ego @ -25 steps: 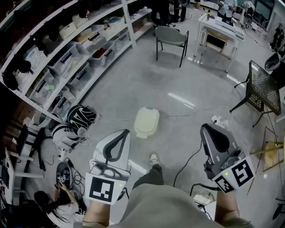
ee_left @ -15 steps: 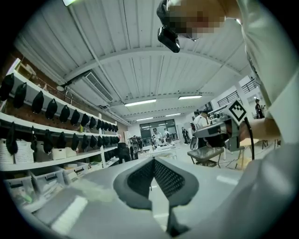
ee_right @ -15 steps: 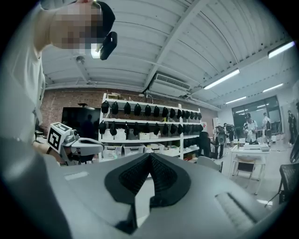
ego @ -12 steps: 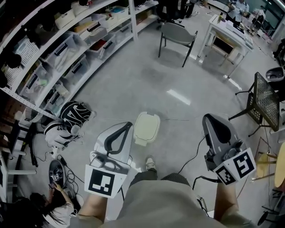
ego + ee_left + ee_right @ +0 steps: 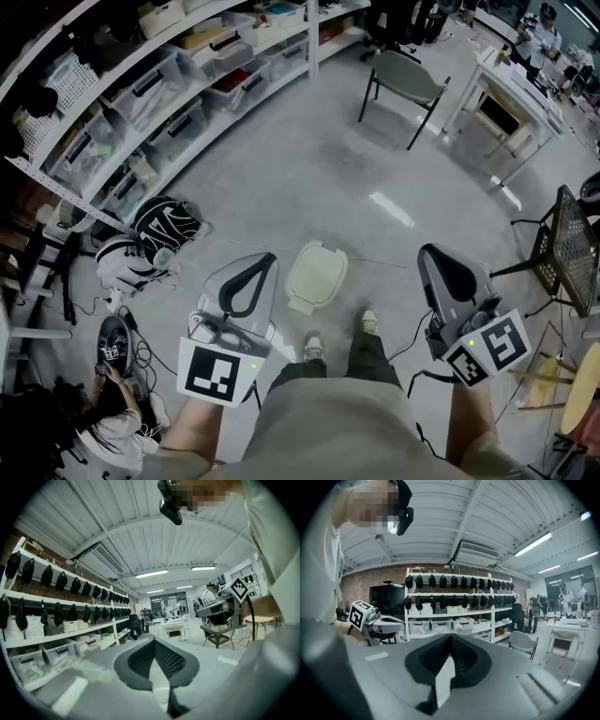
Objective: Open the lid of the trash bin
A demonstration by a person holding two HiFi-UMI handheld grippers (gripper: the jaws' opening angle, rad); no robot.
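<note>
The trash bin is a small cream bin with its lid down, standing on the grey floor just ahead of the person's shoes. My left gripper hangs in the air to the left of the bin, shut and empty. Right of the bin my right gripper is also shut with nothing in it. Neither touches the bin. The left gripper view shows its closed jaws aimed level across the room, bin out of sight. The right gripper view shows its closed jaws facing the shelves.
Long shelves with plastic boxes curve along the left. A black-and-white backpack lies at their foot. A grey chair, a white table and a black mesh chair stand beyond. A person crouches lower left.
The person has stepped forward, so the bin now lies closer, right in front of the shoes. Both grippers stay shut and keep their places either side.
</note>
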